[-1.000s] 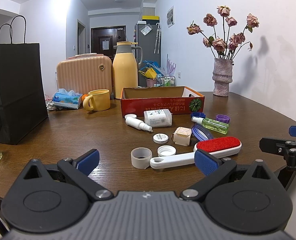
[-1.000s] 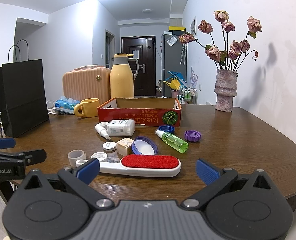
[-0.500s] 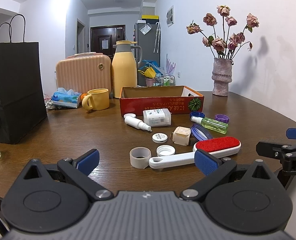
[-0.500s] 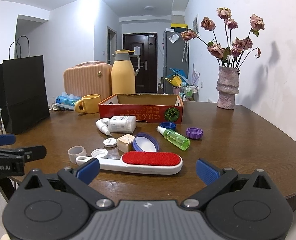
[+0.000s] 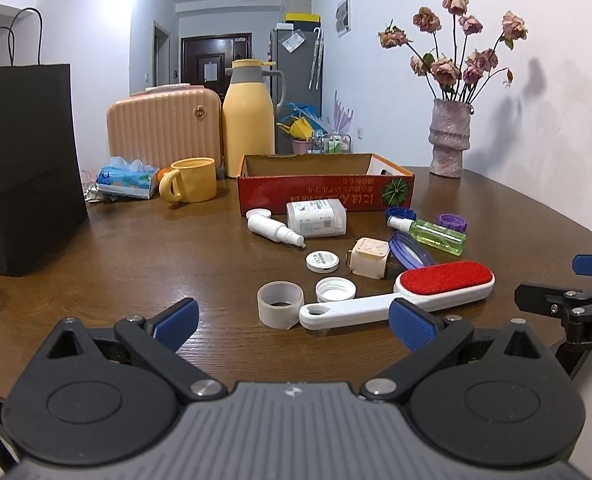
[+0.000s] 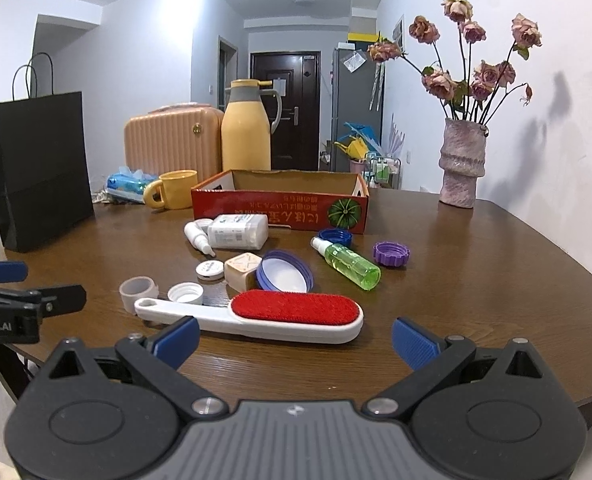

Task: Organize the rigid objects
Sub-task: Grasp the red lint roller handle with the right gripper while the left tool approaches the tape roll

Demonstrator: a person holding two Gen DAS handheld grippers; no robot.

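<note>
Bench: dark wooden bench (image 5: 144,248) in a white-walled room, with a dark door and a grey fridge far behind it.
Lint brush: white-handled lint brush (image 6: 256,314) with a red pad lies flat near the front edge, nearest of the loose things to both grippers.
Tape roll: small pale tape roll (image 5: 280,305) stands just beside the brush handle's end; a white cap (image 5: 335,289) lies close behind the handle.
Middle cluster: round white tin (image 5: 322,261), beige cube-shaped box (image 5: 369,258) and blue-rimmed lid (image 6: 284,271) leaning against that box.
Bottles: green spray bottle (image 6: 345,261) lies on its side; a white dropper bottle (image 5: 274,230) and a white labelled bottle (image 5: 315,219) also lie flat, close to the box front.
Loose caps: purple cap (image 6: 391,254) to the right of the green bottle, blue cap (image 6: 335,237) near its nozzle.
Cardboard box: red cardboard box (image 5: 325,196), open-topped, stands behind the loose items; its inside shows nothing from these views.
Left gripper: left gripper (image 5: 294,322) hovers low at the bench's front edge, blue-padded fingers (image 5: 176,319) spread wide apart, holding nothing.
Right gripper: right gripper (image 6: 296,338) hovers just before the lint brush, fingers (image 6: 411,343) likewise spread wide and empty.
Behind: yellow mug (image 5: 190,180), tissue pack (image 5: 126,178), yellow thermos jug (image 5: 248,118), peach ribbed case (image 5: 162,126).
Sides: black paper bag (image 5: 24,160) at left; vase of dried roses (image 5: 449,138) at right.
</note>
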